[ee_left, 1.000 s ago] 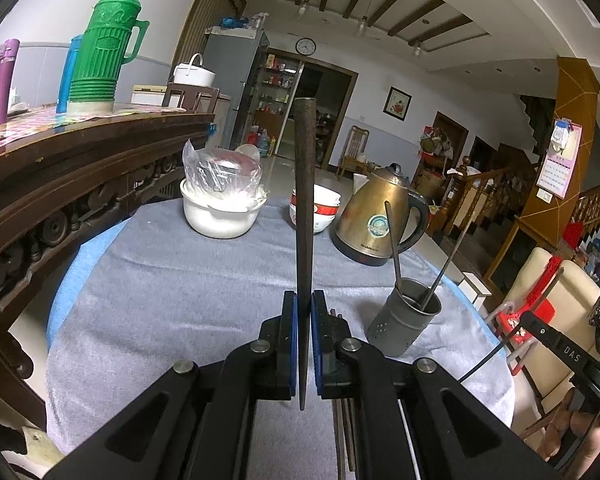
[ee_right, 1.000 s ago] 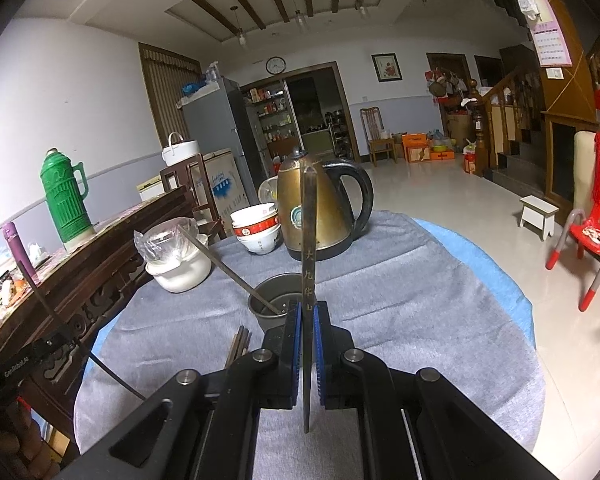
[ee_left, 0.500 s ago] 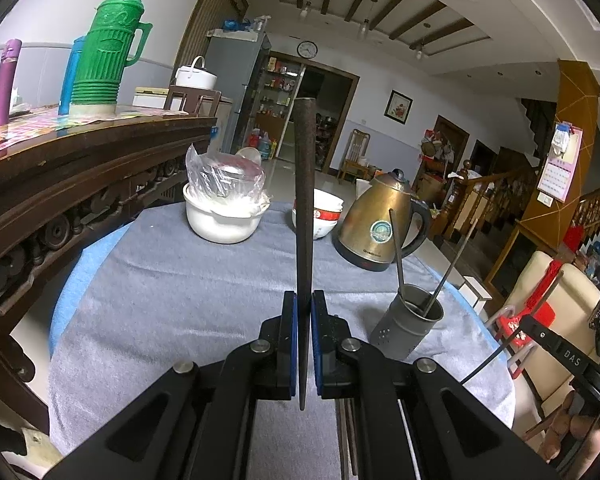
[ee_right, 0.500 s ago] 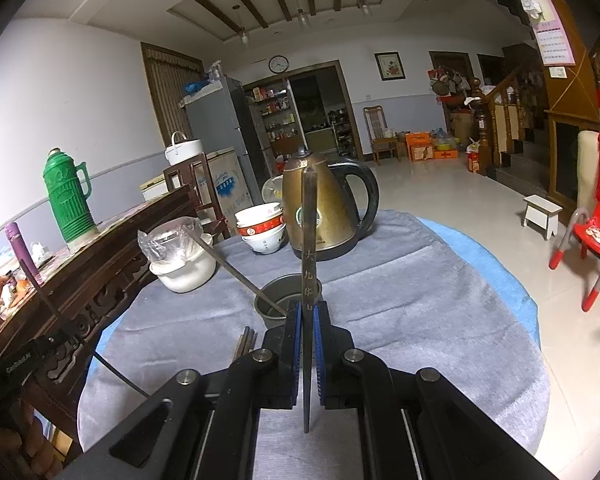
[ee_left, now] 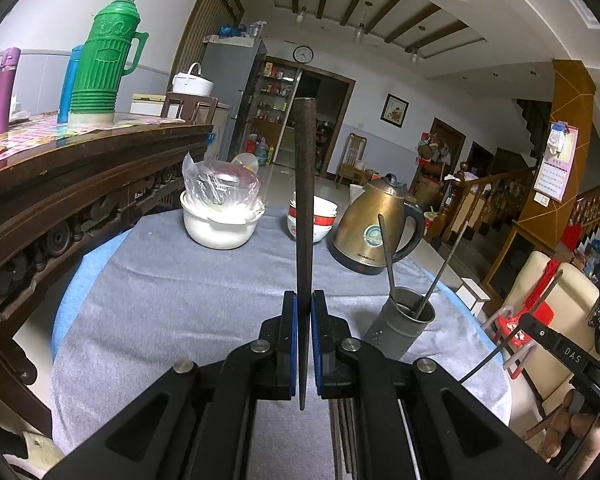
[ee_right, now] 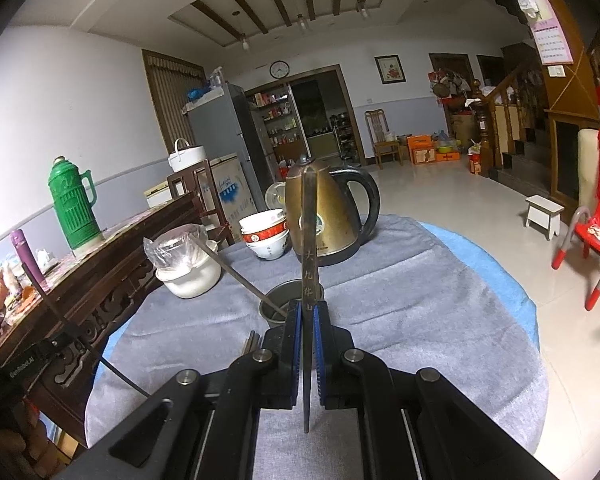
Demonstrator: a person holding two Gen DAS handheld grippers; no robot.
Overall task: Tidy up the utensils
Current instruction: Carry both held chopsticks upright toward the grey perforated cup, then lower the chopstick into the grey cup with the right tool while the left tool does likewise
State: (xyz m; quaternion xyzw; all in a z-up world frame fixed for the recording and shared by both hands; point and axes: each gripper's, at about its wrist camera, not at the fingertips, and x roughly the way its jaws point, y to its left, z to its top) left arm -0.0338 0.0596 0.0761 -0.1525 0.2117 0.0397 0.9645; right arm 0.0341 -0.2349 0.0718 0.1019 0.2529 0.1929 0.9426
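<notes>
Dark stiff chopstick (ee_left: 303, 240) clamped in left gripper (ee_left: 302, 344); right gripper (ee_right: 308, 344) clamps another (ee_right: 309, 264); light, slippery; cup (ee_left: 400, 330) at two o'clock.

- Round table (ee_left: 148, 320), covered by a grey cloth (ee_right: 420, 320) over a blue one.
- On the cloth: white pot (ee_left: 218, 226) with a plastic bag, stacked bowls (ee_right: 266, 236), brass-coloured electric kettle (ee_left: 370, 226), grey utensil cup (ee_left: 402, 326), and chopsticks (ee_right: 249, 343) lying near the cup.
</notes>
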